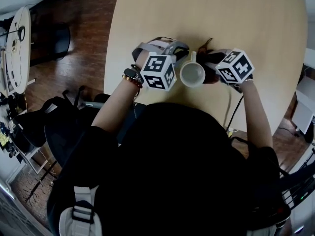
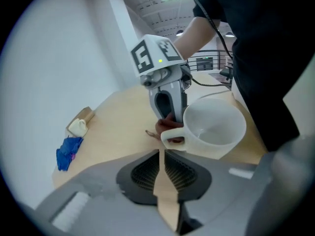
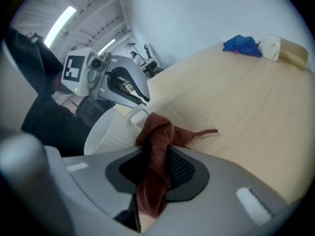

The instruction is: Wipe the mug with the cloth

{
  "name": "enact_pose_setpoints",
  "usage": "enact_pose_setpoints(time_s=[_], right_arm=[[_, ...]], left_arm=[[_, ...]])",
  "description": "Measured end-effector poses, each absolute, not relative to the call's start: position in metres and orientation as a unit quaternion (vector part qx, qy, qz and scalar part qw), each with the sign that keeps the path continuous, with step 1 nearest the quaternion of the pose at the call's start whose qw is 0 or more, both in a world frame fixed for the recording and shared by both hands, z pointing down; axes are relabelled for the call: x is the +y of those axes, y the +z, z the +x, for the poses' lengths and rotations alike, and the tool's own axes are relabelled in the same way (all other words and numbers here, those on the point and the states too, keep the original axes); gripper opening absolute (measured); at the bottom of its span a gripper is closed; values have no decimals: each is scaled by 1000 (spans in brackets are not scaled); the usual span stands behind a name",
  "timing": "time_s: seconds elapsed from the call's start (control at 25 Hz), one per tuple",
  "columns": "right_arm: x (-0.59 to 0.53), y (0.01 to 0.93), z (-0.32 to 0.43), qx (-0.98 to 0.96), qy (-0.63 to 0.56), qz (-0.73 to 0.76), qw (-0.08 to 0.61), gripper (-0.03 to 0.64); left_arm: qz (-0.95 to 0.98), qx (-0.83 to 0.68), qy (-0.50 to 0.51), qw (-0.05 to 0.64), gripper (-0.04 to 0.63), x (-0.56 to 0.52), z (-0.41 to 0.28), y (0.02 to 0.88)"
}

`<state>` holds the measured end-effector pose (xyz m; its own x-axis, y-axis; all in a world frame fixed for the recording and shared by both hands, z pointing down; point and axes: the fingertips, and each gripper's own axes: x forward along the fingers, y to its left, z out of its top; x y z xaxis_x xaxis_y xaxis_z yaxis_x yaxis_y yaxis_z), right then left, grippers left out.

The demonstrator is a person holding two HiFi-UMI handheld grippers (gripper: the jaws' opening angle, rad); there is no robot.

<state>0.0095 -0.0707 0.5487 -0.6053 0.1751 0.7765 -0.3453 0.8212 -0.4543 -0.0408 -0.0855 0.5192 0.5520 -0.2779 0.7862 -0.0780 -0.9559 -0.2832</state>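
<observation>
A white mug stands upright on the light wooden table, between my two grippers. My left gripper is just left of it. In the left gripper view its jaws are shut with nothing between them, and the mug sits ahead to the right, its handle toward the fingertips. My right gripper is shut on a brown cloth, bunched against the mug's handle side. From the head view the cloth shows dark beside the right gripper.
A blue rag and a pale block-like object lie at the table's far end; both also appear in the left gripper view, the blue rag near the edge. A cable runs off the near edge. Chairs stand at the left.
</observation>
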Motion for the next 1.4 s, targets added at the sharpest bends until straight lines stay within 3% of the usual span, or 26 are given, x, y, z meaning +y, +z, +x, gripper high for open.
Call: enact_pose_setpoints(time_s=[0.24,0.4,0.64,0.8,0.92,1.04,1.2,1.4], right_arm=[[-67,533,37,-877,269,129,376,223],[-72,489,63,-891,254,238,293,229],[-69,396,98,-900,173,354,187,227],[-58,328,110,-908,104,397,90,227],[-41,288,107,-908,53,414,36,227],[-31,276,110,-895,35,444,20,227],[-29,280,119,-880,34,472,30,224],[-29,290,126,-873,37,482,59,204]], left_arm=[[-901,223,-373,-19,57,-91,-68,494],[-921,285,-260,-55,74,-87,-80,435],[-927,340,-161,0,55,-72,-83,352],[-928,359,-97,-16,78,-59,-72,316],[-919,367,-136,42,77,-49,-67,298],[-920,355,-142,92,75,-35,-51,280],[-930,355,-80,53,75,-23,-43,267],[-914,345,-178,118,74,-19,-44,287]])
